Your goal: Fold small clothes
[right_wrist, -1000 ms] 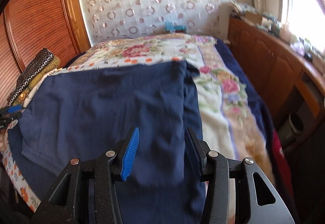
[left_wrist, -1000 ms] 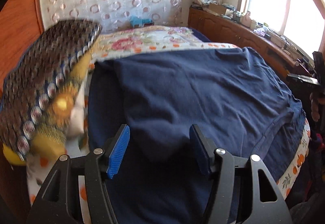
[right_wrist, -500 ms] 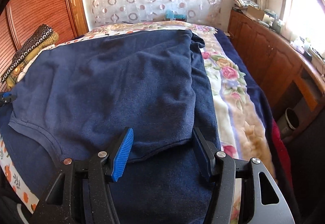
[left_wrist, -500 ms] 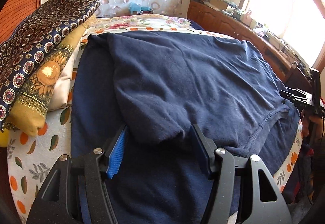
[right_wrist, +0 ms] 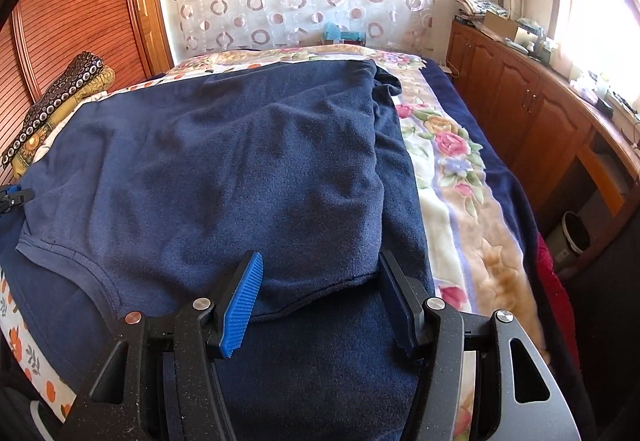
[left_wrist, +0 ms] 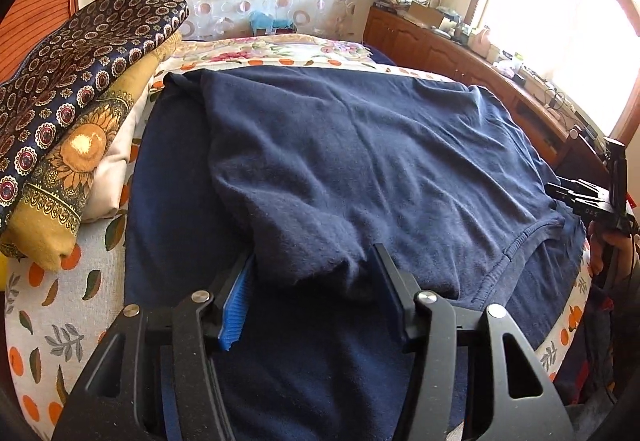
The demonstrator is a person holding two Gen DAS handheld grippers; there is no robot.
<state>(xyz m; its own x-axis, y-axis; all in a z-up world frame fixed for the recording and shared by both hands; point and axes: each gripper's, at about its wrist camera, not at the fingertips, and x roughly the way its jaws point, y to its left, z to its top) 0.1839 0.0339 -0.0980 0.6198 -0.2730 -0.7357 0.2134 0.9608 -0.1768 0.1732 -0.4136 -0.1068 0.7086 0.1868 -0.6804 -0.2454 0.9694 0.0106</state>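
A navy blue shirt lies spread on the bed, its upper half folded over the lower part; it also shows in the right wrist view. My left gripper is open, its jaws on either side of the shirt's folded left sleeve corner, low on the cloth. My right gripper is open, its jaws astride the folded sleeve edge on the shirt's right side. The neckline lies between the two grippers. The right gripper also shows at the right edge of the left wrist view.
A stack of folded patterned cloths lies at the bed's left side. The bed has a floral blanket. A wooden cabinet with clutter runs along the right wall under the window. A bin stands on the floor.
Both grippers have lowered the folded shirt half onto the bed and opened. They now rest low around the sleeve corners.
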